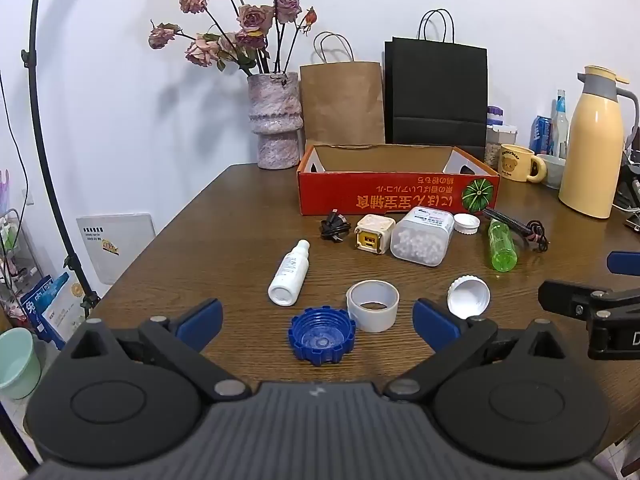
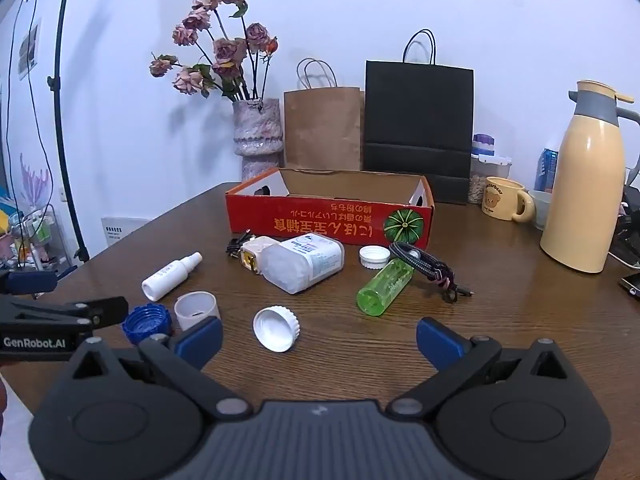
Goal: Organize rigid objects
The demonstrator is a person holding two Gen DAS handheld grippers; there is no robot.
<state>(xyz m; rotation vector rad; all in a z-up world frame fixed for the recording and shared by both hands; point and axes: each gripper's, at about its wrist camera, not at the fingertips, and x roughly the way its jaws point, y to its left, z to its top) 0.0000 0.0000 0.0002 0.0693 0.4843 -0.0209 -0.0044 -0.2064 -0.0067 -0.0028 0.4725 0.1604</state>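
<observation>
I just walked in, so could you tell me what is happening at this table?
A person holds two grippers over the table, tidying small items. The left gripper and right gripper are both open and empty. The blue cap, white spray bottle and green bottle lie loose; the red box looks empty.

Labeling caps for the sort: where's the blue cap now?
The blue cap lies open side up on the table's near edge, centred between the left gripper's open jaws in the left wrist view, beside the white ring.
</observation>
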